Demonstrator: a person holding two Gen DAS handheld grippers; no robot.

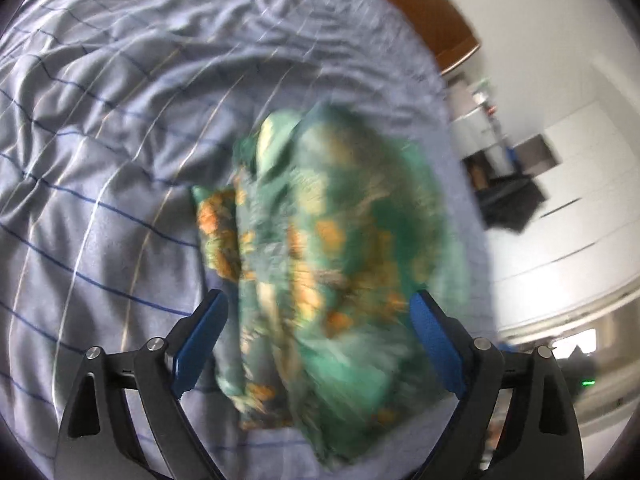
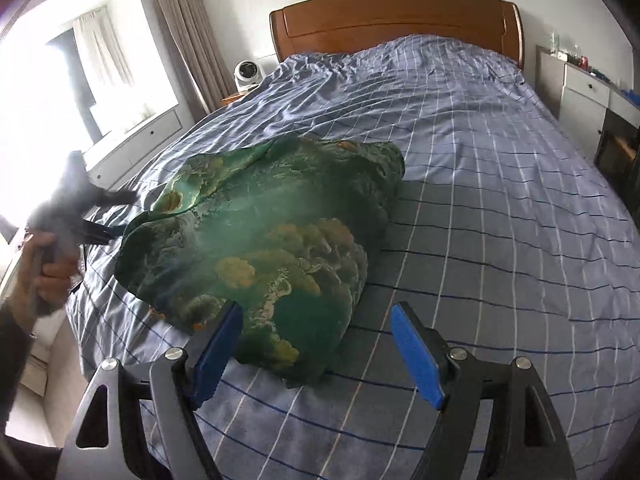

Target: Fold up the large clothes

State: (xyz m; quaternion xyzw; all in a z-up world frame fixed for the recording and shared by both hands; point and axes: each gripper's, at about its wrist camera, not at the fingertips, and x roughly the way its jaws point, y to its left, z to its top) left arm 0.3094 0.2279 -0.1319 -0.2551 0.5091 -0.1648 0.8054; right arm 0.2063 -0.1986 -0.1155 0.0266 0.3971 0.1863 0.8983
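The green garment (image 2: 260, 248) lay bunched on the bed (image 2: 480, 160), its near end between and just ahead of the right gripper (image 2: 316, 344), and below the left gripper (image 1: 320, 336), both spread wide and holding nothing.

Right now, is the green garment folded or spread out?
Neither: the green garment lies bunched in a rumpled heap on the bed, no flat layers.
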